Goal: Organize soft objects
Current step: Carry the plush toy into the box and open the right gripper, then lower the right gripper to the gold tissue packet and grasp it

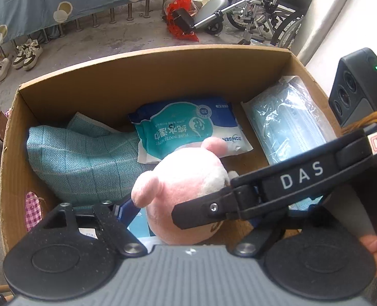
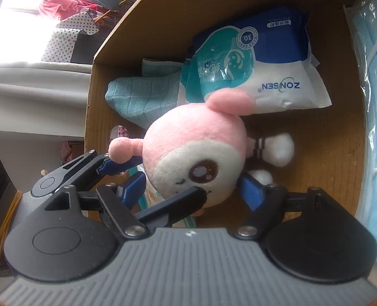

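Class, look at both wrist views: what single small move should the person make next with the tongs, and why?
Probably lift the left tongs and right tongs straight up out of the cardboard box. Both stand open around the pink plush toy, which lies inside the box beside the wipes pack, so it looks placed.

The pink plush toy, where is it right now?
The pink plush toy lies inside the cardboard box, between both grippers' fingers, just in front of the wet wipes pack.
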